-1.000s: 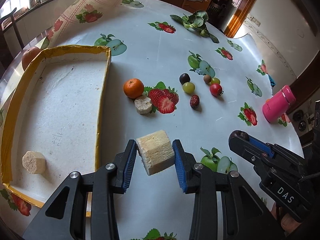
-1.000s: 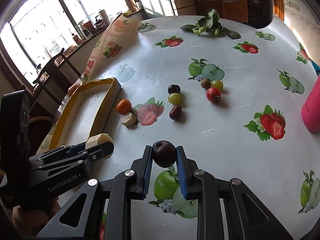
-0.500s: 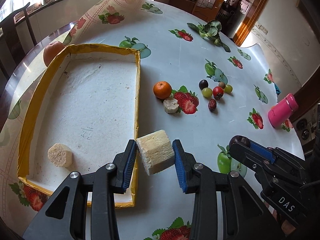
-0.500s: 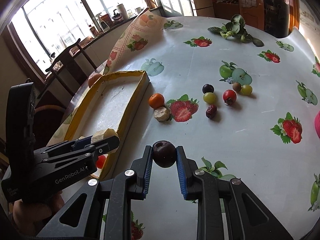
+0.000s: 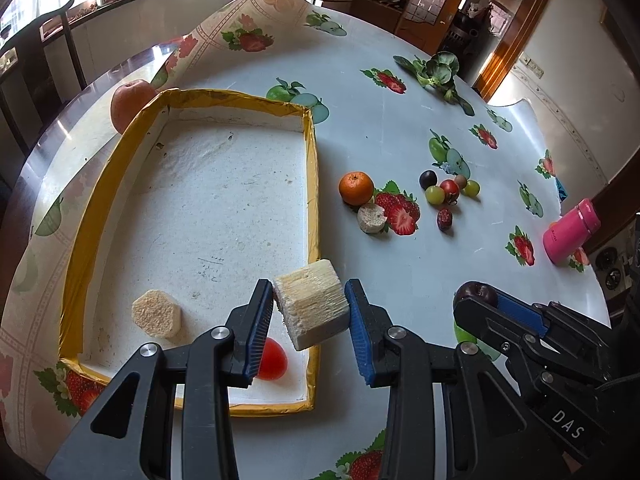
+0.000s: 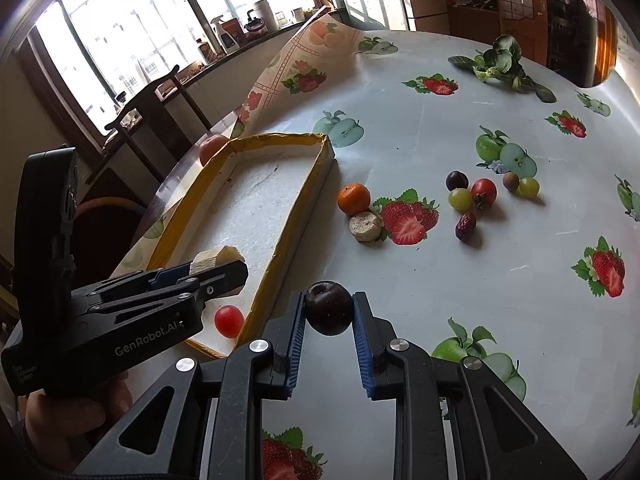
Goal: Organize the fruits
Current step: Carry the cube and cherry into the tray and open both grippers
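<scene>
Surface [image 5: 400, 280]: round, under a white oilcloth printed with strawberries and apples; its near edge is cut off by both claws in both views, and the far-left flap of cloth curls upward.
Tray [image 5: 314, 184]: white foam with yellow taped rim, at the left side of the surface; its near edge is partly hidden behind the left claw.
Left claw [image 5: 310, 306]: clenched on a pale fibrous block [image 5: 312, 304], held above the tray's near right corner; whether the block is fruit cannot be told.
Right claw [image 6: 329, 310]: clenched on a dark plum [image 6: 329, 308], above the surface just right of the tray's near right corner; in the left wrist view only the plum's top shows past the claw.
Hand [image 6: 76, 420]: only part of it shows, low under the left claw's handle.
Pink bottle [image 5: 571, 233]: lying near the right edge of the surface.
Apple [image 5: 130, 102]: beyond the tray's far left corner, half hidden by the rim.
Leafy greens [image 5: 438, 72]: near the far edge.
Orange [image 5: 356, 188]: just right of the tray, touching a pale round slice [image 5: 372, 219].
Hexagonal pale piece [image 5: 157, 314]: inside the tray, near left.
Red tomato [image 6: 229, 320]: inside the tray by its near edge, half covered by the left claw in the left wrist view.
Small fruits [image 5: 446, 192]: a cluster mid-surface of dark, green and red pieces, with a date [image 5: 444, 219] just apart; kinds are hard to tell.
</scene>
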Demonstrator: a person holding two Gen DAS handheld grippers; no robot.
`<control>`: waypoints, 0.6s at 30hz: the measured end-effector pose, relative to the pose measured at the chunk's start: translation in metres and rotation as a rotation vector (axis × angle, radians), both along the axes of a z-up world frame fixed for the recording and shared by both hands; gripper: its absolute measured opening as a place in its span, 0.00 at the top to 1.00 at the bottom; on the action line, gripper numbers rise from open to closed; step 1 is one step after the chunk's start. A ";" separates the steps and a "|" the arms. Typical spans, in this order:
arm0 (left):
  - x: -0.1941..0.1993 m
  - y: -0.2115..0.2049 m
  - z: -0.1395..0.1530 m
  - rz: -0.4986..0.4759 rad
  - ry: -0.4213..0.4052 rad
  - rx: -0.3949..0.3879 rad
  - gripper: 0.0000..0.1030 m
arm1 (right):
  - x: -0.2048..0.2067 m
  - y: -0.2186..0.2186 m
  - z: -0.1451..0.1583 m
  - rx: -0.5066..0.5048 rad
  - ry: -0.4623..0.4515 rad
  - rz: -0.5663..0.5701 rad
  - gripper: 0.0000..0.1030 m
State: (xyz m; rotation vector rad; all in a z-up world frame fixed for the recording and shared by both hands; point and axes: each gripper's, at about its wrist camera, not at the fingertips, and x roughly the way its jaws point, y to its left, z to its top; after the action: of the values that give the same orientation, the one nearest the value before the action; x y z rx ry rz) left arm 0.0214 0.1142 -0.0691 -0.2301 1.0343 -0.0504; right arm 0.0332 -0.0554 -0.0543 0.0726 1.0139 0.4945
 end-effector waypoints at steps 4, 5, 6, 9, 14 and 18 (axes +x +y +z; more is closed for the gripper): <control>0.000 0.008 -0.001 0.010 0.003 -0.001 0.66 | 0.000 0.007 0.000 0.002 0.001 0.008 0.77; 0.000 0.010 -0.001 0.013 0.003 -0.001 0.66 | 0.000 0.009 0.000 0.004 0.002 0.010 0.77; 0.001 0.013 -0.001 0.017 0.004 -0.001 0.66 | 0.001 0.010 0.000 0.006 0.004 0.012 0.77; 0.001 0.021 -0.003 0.029 0.008 -0.003 0.66 | 0.001 0.017 -0.001 0.009 0.006 0.020 0.77; 0.005 0.040 -0.006 0.061 0.014 -0.003 0.66 | 0.002 0.033 -0.002 0.014 0.007 0.050 0.77; 0.010 0.062 -0.009 0.099 0.020 -0.003 0.66 | 0.004 0.053 -0.004 0.019 0.004 0.093 0.77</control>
State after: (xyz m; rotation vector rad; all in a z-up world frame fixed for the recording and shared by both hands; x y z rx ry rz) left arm 0.0313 0.1767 -0.0782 -0.2846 1.0414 0.0403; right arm 0.0368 -0.0025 -0.0582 0.0430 1.0197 0.5890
